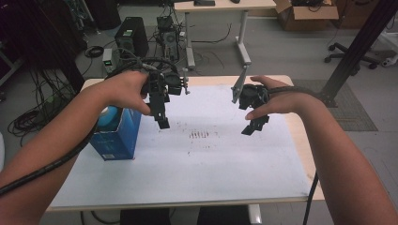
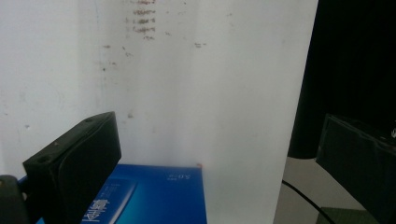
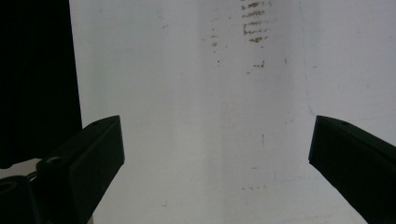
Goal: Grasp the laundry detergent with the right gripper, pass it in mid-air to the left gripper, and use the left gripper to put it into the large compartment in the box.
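High view: the blue box (image 1: 116,133) stands on the counter (image 1: 197,159) just below-left of my left gripper (image 1: 162,118); both grippers gape, holding nothing.

Dim room, soft focus, white mat glare.

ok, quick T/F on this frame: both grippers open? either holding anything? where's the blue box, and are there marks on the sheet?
1. Both grippers are open. True: the left gripper and right gripper each have their jaws wide apart.
2. The right gripper holds the blue box. False: it holds nothing.
3. The blue box stands at the left edge of the white sheet. True.
4. The sheet is spotless. False: reddish-brown smudges mark its middle.
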`<state>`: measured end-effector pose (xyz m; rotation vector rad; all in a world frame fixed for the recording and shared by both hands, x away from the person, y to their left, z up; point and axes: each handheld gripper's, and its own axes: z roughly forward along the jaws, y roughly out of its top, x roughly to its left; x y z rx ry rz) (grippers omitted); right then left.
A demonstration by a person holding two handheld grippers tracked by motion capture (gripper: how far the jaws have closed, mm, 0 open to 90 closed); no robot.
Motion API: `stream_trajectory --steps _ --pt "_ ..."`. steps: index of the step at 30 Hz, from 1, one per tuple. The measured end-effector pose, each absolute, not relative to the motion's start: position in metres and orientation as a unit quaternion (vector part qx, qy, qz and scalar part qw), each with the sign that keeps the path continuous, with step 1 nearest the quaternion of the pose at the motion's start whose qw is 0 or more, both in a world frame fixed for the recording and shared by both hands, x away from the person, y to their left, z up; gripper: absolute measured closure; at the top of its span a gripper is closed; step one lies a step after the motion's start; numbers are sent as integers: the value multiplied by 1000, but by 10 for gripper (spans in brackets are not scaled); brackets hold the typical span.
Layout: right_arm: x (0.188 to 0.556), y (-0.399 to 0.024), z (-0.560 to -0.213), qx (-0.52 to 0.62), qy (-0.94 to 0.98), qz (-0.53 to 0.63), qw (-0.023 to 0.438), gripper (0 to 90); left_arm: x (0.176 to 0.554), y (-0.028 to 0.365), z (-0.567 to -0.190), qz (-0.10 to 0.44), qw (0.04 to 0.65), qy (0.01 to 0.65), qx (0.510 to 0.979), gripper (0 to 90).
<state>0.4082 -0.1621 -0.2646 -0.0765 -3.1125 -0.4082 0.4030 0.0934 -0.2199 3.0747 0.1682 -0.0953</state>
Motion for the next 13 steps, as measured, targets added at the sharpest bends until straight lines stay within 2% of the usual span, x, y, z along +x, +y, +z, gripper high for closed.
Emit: stream_trajectory --steps 13 --pt "415 -156 -267 -25 -991 -130 3 35 405 94 -217 -16 36 49 998 2"
